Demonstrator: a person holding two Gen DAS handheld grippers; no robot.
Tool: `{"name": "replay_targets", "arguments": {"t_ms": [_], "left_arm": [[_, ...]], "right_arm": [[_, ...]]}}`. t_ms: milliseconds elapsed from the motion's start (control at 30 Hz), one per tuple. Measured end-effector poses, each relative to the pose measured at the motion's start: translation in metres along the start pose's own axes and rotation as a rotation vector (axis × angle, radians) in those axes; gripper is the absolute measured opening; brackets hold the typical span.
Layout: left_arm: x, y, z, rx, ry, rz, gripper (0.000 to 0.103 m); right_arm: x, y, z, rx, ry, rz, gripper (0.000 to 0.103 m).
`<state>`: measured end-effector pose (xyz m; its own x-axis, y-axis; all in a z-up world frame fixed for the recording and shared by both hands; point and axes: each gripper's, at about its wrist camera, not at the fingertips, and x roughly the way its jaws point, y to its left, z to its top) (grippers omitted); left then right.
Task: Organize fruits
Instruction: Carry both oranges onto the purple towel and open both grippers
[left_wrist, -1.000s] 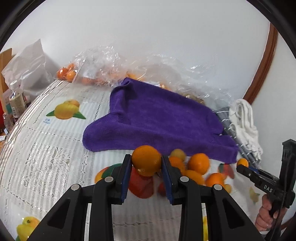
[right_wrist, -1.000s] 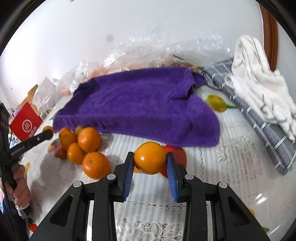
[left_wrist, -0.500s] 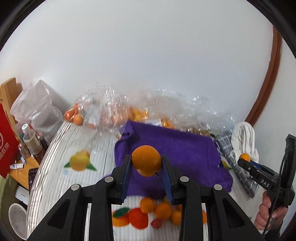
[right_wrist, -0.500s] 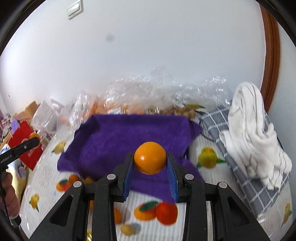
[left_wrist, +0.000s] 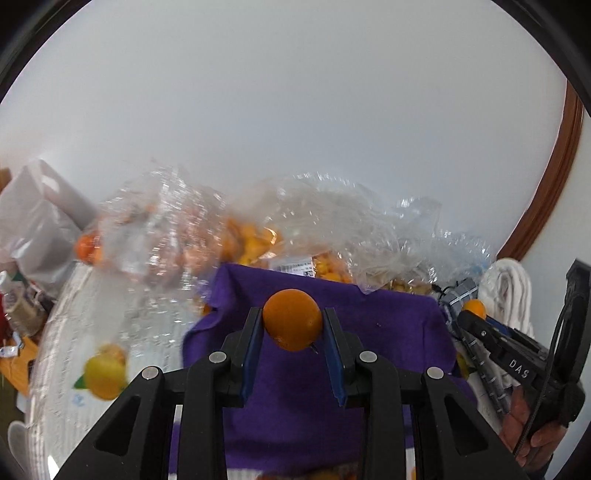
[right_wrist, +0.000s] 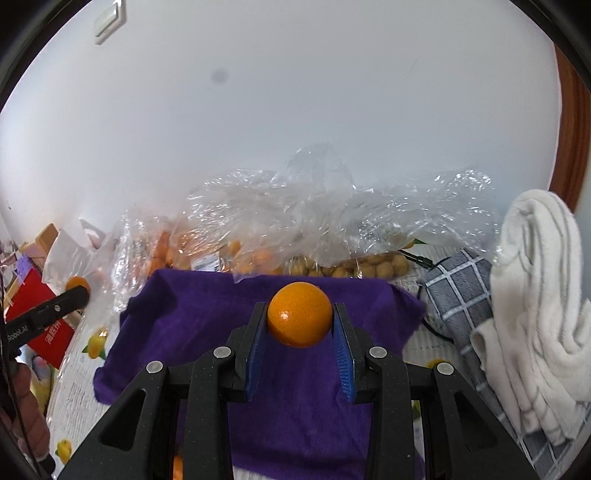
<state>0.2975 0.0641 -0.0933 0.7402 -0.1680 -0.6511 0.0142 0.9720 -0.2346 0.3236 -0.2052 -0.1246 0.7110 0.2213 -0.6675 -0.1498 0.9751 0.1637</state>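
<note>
My left gripper (left_wrist: 292, 326) is shut on an orange (left_wrist: 291, 319) and holds it in the air above a purple cloth (left_wrist: 388, 332). My right gripper (right_wrist: 300, 325) is shut on another orange (right_wrist: 300, 314), also raised above the purple cloth (right_wrist: 192, 314). The right gripper shows at the right of the left wrist view (left_wrist: 469, 314), and the left gripper at the left of the right wrist view (right_wrist: 79, 290). Clear plastic bags of small orange and yellow fruit (left_wrist: 255, 240) (right_wrist: 258, 236) lie behind the cloth.
A white towel (right_wrist: 535, 295) and a grey checked cloth (right_wrist: 458, 291) lie at the right. A red box (right_wrist: 40, 321) and a white bag (left_wrist: 40, 221) stand at the left. The tablecloth (left_wrist: 107, 373) has printed fruit pictures. A white wall is behind.
Both grippers have risen and moved forward over the purple cloth, each with its orange. The loose oranges at the near edge have dropped almost out of view.
</note>
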Motion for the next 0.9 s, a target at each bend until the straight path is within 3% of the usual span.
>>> {"name": "replay_targets", "arguments": {"t_ms": [200, 500, 900], "left_arm": [[0.042, -0.007, -0.013, 0.085, 0.061, 0.052, 0.03], [0.072, 0.004, -0.028, 0.102, 0.152, 0.078, 0.03], [0.083, 0.007, -0.032, 0.106, 0.166, 0.07, 0.03]], "right_arm": [[0.035, -0.004, -0.008, -0.013, 0.077, 0.014, 0.034], [0.06, -0.017, -0.022, -0.01, 0.147, -0.025, 0.034], [0.086, -0.014, -0.038, -0.045, 0.223, -0.036, 0.034]]}}
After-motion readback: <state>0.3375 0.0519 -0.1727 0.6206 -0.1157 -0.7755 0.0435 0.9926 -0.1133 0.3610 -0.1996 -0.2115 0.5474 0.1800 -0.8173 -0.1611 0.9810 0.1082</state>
